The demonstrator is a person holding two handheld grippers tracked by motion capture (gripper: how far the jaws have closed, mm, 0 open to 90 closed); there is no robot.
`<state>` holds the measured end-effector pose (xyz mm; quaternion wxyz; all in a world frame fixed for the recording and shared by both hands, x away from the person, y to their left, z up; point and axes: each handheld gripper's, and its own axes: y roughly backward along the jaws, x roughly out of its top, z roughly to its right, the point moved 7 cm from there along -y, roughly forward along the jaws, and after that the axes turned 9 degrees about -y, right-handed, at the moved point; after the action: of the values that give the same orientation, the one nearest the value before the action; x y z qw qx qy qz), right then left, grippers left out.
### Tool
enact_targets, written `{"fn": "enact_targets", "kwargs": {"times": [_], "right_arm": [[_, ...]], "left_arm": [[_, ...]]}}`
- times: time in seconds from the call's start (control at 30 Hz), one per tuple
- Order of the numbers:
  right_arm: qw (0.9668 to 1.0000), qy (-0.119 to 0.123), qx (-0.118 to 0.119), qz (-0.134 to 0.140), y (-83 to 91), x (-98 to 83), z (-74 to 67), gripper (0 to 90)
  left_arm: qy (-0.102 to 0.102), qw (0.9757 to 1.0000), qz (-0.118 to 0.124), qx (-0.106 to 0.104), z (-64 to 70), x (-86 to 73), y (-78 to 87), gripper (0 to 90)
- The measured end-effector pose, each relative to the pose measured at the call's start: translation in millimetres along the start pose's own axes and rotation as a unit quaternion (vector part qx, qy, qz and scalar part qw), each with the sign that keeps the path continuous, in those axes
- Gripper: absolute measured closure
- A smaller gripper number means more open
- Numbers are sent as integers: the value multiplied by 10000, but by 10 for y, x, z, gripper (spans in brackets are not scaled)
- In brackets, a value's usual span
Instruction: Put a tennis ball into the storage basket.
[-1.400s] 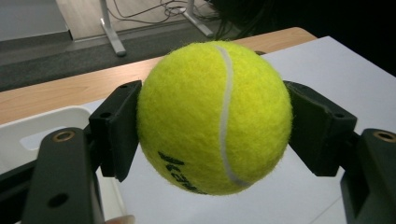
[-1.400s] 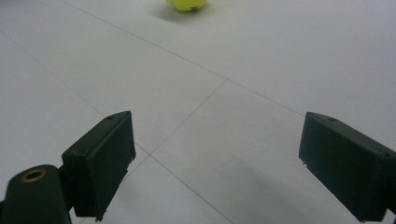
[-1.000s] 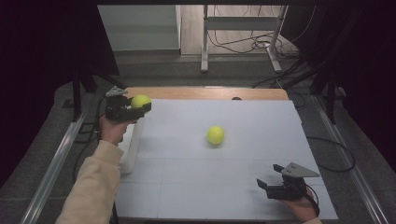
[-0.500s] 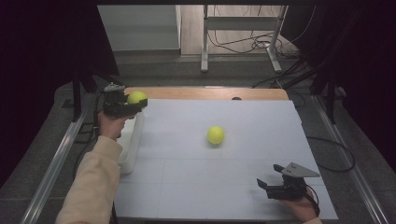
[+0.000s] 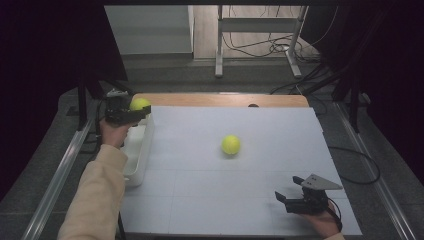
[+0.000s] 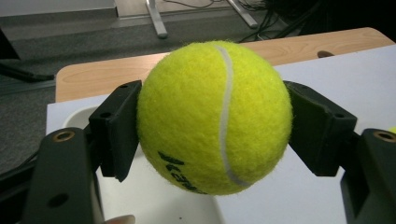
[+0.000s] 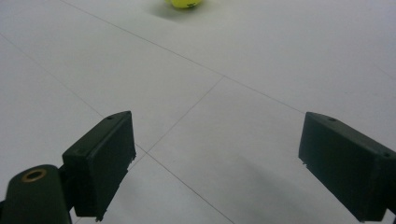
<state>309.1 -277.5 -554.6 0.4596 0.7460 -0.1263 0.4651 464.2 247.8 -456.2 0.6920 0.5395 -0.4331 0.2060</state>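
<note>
L gripper (image 5: 134,114) was clamped on a tennis ball (image 6: 215,116), both pads pressed into the felt at its widest part, ball sitting between the jaws w/ nothing under it. In the high view the ball (image 5: 139,104) hung just past the gripper's tip, over the far end of the white tray (image 5: 141,150) at the table's left edge. The tray's rim lay directly below and slightly behind the jaws in the left gripper view.

Step in hand, as I read it: drop the ball in the tray. To do it well: bring the jaws down close to the tray floor before letting go, keep the ball inside the rim, open slow so it doesn't bounce or roll out.

L forearm (image 5: 95,195) reached fwd along the tray, wrist about level, jaws pointing away from the person.

R gripper (image 5: 292,200) rested low near the table's near-right corner, jaws spread wide, nothing between them. Second ball (image 5: 230,144) lay well ahead of it, mid-table, apart from both tools.
</note>
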Motion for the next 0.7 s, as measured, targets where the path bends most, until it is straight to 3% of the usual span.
{"fn": "enact_targets", "kwargs": {"times": [0.53,0.7], "right_arm": [[10000,-18,-9,0,-2,-3,8,110],[10000,-20,-8,0,-1,-3,9,110]], "left_arm": [[51,9996,-201,186,-149,-60,-37,258],[97,9990,-370,225,-178,-109,-86,258]]}}
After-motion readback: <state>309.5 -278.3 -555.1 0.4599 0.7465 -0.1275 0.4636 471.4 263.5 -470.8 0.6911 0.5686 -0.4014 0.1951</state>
